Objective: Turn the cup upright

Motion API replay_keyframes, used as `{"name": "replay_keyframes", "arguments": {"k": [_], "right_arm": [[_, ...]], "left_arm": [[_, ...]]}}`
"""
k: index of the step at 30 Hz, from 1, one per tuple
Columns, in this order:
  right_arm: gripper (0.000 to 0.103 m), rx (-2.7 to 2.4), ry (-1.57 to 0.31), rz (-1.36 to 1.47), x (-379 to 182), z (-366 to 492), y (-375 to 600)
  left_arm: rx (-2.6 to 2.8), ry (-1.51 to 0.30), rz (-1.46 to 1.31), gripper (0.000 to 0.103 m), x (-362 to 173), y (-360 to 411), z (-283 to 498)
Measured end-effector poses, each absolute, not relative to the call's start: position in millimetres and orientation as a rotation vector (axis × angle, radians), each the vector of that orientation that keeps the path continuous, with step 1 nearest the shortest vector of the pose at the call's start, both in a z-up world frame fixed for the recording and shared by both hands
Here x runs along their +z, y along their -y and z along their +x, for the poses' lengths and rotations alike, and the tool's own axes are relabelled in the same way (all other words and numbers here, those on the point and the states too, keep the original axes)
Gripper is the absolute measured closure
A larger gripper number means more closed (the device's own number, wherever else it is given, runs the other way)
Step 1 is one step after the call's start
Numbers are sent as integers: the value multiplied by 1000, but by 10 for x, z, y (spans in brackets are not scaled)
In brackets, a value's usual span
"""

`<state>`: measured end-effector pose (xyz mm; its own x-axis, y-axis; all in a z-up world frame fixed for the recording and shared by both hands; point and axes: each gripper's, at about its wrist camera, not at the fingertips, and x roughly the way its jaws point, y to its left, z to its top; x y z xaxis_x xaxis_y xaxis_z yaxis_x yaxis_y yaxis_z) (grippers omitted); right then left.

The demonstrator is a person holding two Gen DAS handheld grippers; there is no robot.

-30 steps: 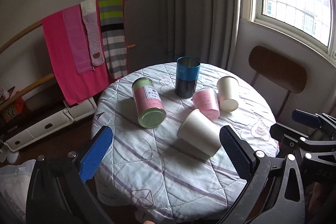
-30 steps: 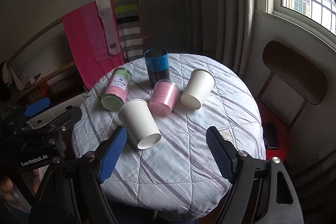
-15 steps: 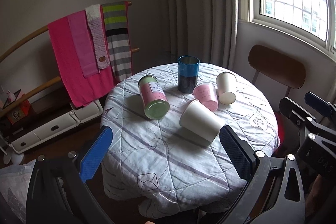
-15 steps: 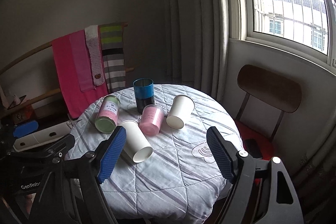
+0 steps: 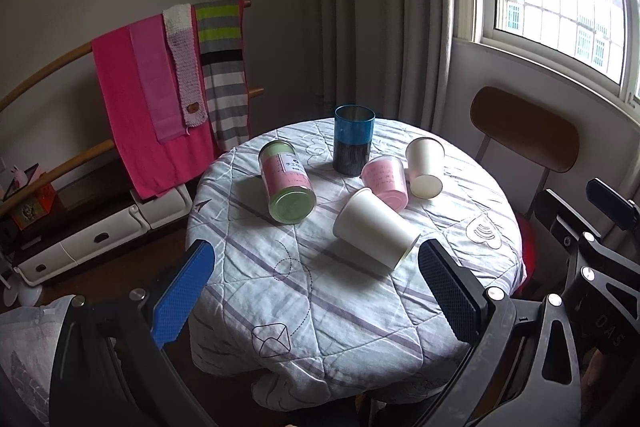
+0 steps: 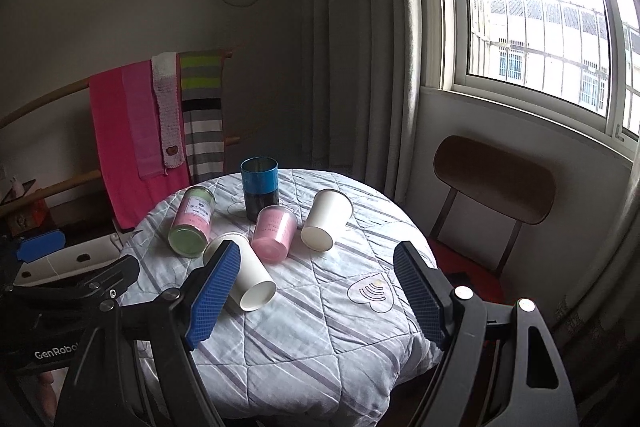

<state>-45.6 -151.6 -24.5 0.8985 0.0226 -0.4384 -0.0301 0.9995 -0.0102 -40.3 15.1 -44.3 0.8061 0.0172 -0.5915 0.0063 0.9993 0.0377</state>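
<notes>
Several cups lie on their sides on a round table with a quilted cloth point(image 5: 328, 311). A white paper cup point(image 5: 374, 229) lies nearest; it also shows in the right wrist view point(image 6: 250, 281). A pink cup point(image 5: 386, 181) point(image 6: 274, 233), a second white cup point(image 5: 425, 167) point(image 6: 326, 219) and a pink-and-green canister point(image 5: 286, 183) point(image 6: 192, 223) lie behind it. A blue-and-black cup point(image 5: 354, 139) point(image 6: 259, 187) stands upright. My left gripper point(image 5: 316, 291) is open and empty, short of the table's near edge. My right gripper point(image 6: 316, 301) is open and empty, back from the cups.
A wooden chair point(image 6: 494, 183) stands right of the table under a window. A rack with pink and striped towels point(image 5: 168, 95) stands behind on the left, with white storage boxes point(image 5: 96, 239) on the floor. Curtains hang behind the table.
Both grippers have drawn back and up from the table, so the cups look smaller and farther. The cups have not moved. Both grippers stay open.
</notes>
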Motion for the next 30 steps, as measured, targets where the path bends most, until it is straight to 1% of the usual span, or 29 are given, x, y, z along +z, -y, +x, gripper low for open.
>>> {"name": "replay_keyframes", "arguments": {"k": [17,30], "right_arm": [[23,41,-464,-18,-254,-332,1744],[23,33,-414,2,-188,-352,1826]], "left_arm": [[23,-651,60,0,-450,144,-274],[33,-591,36,0,-334,128,-302]]}}
